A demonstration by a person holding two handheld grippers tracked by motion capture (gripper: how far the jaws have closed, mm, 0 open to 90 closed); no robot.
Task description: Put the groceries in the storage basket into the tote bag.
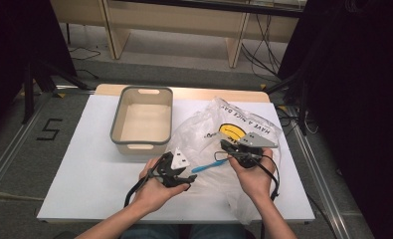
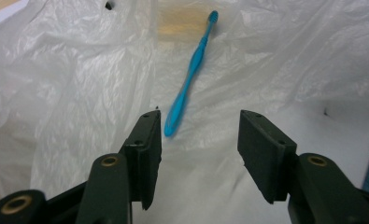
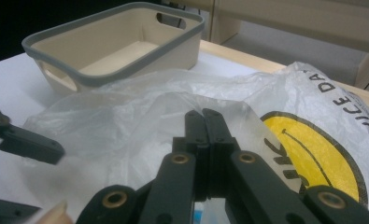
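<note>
A white table [image 1: 84, 164] is seen from above, with a person's forearms coming in from its near edge. Toward the far side a beige bin [image 1: 142, 121] with a grey rim is set, and nothing is seen inside it. Just right of the bin a crumpled white plastic bag [image 1: 209, 134] is spread across the table; a yellow smiley face and black lettering are printed on its upper side.

The right gripper [image 1: 232, 148] is held over the bag's near part, its jaws clenched on a fold of the thin plastic, which is lifted between them (in the right gripper view the two black jaws are pressed flat together, with film bunched around their tips). The bin is seen beyond them in that view, well apart.

The left gripper [image 1: 185, 178] is held near the table's front, just left of the bag. Its jaws are released and stand apart, and nothing is gripped between them.

A blue toothbrush [image 2: 189, 77] is laid on the bag's plastic just ahead of the left gripper's jaws, its handle end nearest the left jaw and its bristled head pointed away. From above it is seen between the two grippers, touched by neither jaw of the left one
</note>
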